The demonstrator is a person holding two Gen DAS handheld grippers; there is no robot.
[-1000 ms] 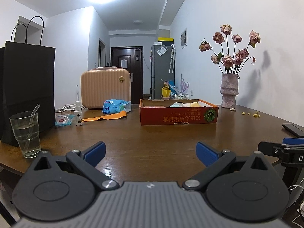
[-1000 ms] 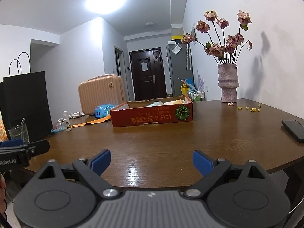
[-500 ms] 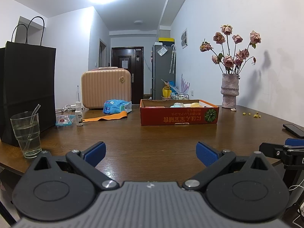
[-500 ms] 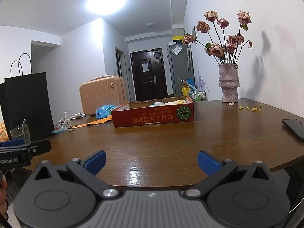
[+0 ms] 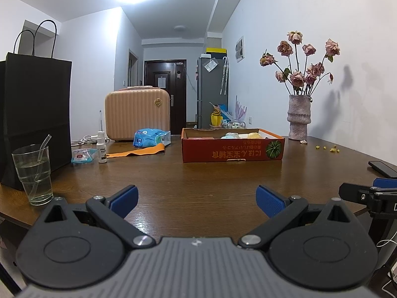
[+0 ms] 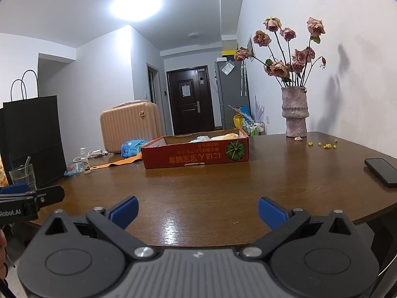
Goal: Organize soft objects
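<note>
While both grippers hang low at the near edge of the table (image 5: 198, 173), the left gripper (image 5: 197, 197) and the right gripper (image 6: 198, 209) have their jaws wide apart and hold nothing. The soft objects (image 5: 239, 135), pale blue and yellow, lie inside the red cardboard box (image 5: 233, 152) in the middle of the table, well apart from both grippers. This fits either sorting still to come or sorting already finished, so I advise no particular move. In any reach, it is wise to come from above the box wall, not through it. The box has its long axis running left to right across the view, with its printed long side facing the grippers.
</note>
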